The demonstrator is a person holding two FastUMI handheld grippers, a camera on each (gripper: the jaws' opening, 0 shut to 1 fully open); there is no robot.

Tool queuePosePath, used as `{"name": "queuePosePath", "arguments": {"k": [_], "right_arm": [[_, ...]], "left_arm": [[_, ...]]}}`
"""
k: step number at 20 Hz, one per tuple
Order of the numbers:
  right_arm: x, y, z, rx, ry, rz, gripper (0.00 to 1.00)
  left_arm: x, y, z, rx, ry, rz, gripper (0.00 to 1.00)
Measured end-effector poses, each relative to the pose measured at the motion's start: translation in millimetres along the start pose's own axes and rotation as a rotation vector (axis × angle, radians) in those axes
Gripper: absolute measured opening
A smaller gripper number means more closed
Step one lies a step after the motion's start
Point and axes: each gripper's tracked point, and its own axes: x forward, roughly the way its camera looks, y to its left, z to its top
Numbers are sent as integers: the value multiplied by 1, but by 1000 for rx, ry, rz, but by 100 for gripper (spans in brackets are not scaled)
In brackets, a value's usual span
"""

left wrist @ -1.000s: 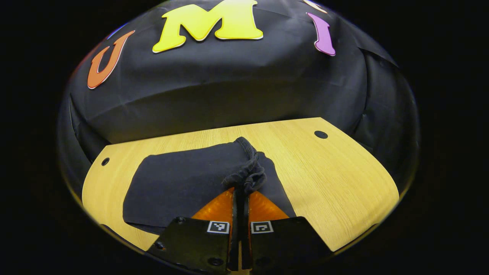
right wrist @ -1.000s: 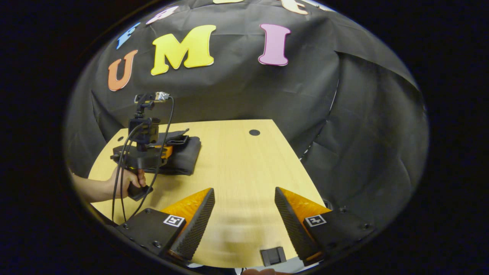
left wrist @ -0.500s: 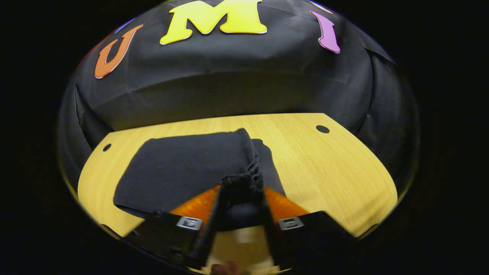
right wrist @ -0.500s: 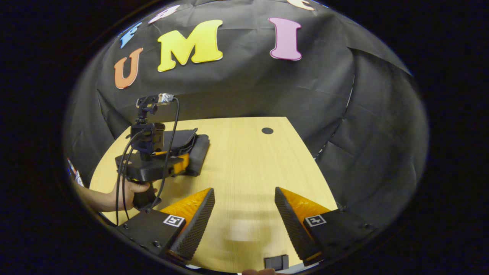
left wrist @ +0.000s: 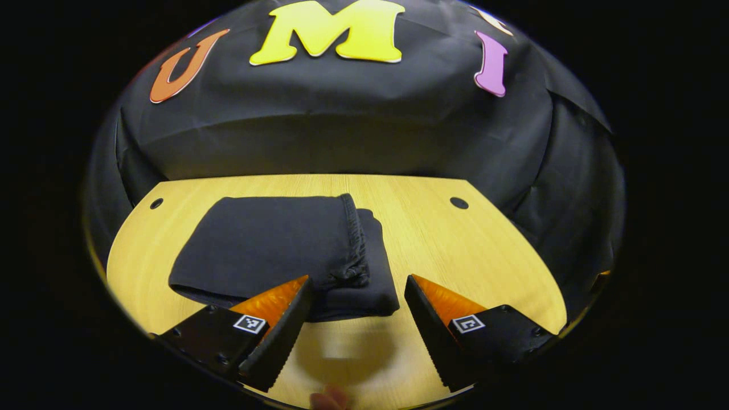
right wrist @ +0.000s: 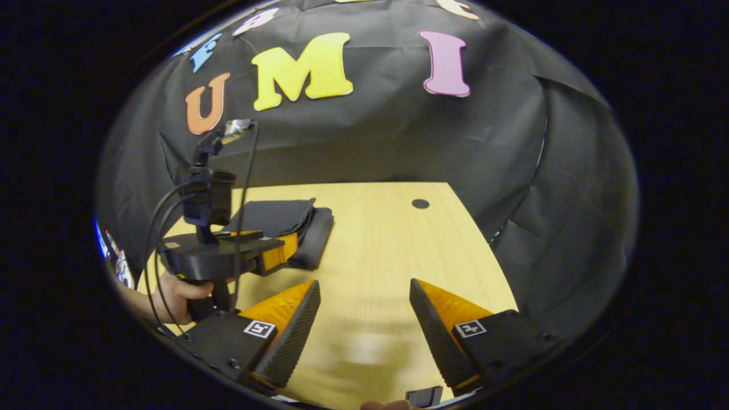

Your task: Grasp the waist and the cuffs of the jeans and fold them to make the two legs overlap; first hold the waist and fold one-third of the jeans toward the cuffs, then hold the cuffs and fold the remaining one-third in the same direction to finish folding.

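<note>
The dark jeans point(left wrist: 267, 250) lie folded into a flat, thick packet on the wooden table point(left wrist: 490, 256), left of centre. A gathered hem runs down the packet's right side. My left gripper point(left wrist: 357, 279) is open just in front of the packet's near edge, with nothing between its fingers. In the right gripper view the same packet point(right wrist: 285, 219) sits at the table's left. The left gripper point(right wrist: 267, 253) hovers at the packet's near side, held by a hand point(right wrist: 176, 290). My right gripper point(right wrist: 364, 283) is open over bare table point(right wrist: 387, 245), well to the right of the jeans.
Black cloth walls close in behind and to the right of the table. Round holes point(left wrist: 458, 203) point(left wrist: 156, 203) mark the table's far corners. Cables trail from the left gripper's camera mast point(right wrist: 205, 188). A small dark fitting point(right wrist: 421, 396) sits at the near table edge.
My left gripper was shut on the bunched hem of the jeans; it has opened, let go and drawn back. The fabric has settled flat. My right gripper stays open.
</note>
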Motion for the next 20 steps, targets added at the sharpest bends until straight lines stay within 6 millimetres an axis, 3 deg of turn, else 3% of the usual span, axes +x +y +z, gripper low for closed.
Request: {"name": "queuePosePath", "arguments": {"k": [4,8,10,13,15,20], "right_arm": [[-12,54,71,37,-168,26,98],[-54,123,140,13,-362,63,97],[-82,154,170,-10,-451,65,98],[-126,183,194,-39,-554,46,97],[-146,193,198,-32,-594,25,97],[-184,194,192,-45,-687,-53,99]], "left_arm": [[-66,40,74,15,-177,22,100],[-149,76,151,14,-377,50,100],[-189,92,173,7,-461,67,100],[-226,101,178,17,-556,105,99],[-252,116,179,47,-617,139,98],[-252,123,169,44,-638,147,98]]}}
